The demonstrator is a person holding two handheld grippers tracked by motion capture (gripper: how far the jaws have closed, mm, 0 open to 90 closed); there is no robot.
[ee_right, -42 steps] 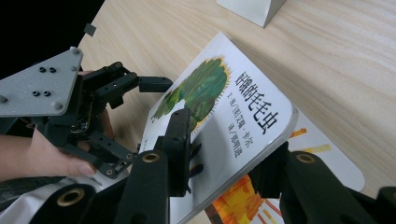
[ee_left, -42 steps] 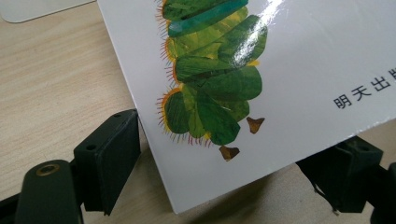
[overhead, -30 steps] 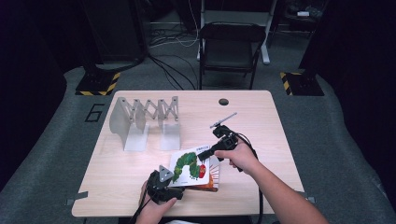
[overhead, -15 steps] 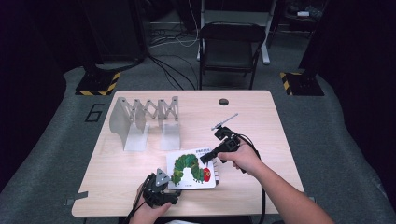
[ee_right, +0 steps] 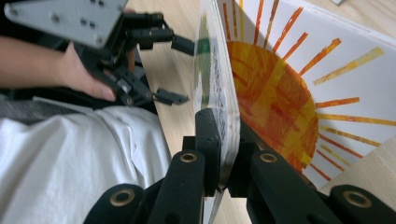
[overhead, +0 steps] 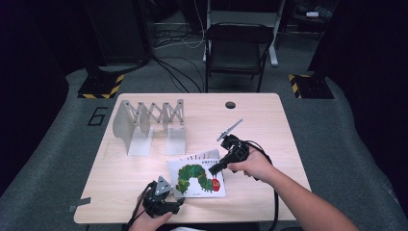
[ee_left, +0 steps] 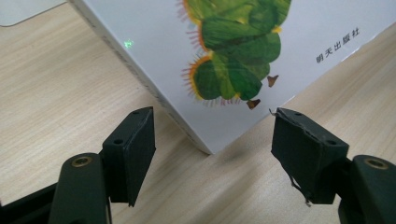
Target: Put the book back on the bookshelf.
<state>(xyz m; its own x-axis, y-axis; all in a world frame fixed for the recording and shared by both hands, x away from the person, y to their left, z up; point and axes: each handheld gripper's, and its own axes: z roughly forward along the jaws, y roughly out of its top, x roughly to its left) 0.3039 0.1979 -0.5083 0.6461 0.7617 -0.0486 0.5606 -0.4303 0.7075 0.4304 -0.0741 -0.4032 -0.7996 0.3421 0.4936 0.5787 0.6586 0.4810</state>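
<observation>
1. Since a second ago, the thin white picture book with a green caterpillar on its cover (overhead: 198, 177) has slid a little toward the table's middle and been tipped up on its right side, while the left gripper (overhead: 179, 206) has drawn back to the near edge, off the book.

2. That book now sits on the pale wooden table (overhead: 260, 125) between the two hands, its left side down on the wood and its right side raised; underneath, an orange sun picture shows in the right gripper view.

3. The right gripper (ee_right: 223, 144) is clamped flat on the book's lifted right edge, its jaws having just been closing onto it.

4. The left gripper's jaws stand apart with nothing pinched; in the left gripper view the book's near corner (ee_left: 211, 148) lies just ahead of the gap (they have been narrowing, yet no pad touches it).

5. Handling, as I judge it: light and flat, with a stiff board cover that resists bending, but glossy, so it may slide on the smooth wood or slip in a shallow pinch.

6. Best hold is along a free edge, pads well in from the corner; a second grip on the near corner would steady it before standing it in the grey metal folding book rack (overhead: 149, 126), well apart at the far left.
</observation>
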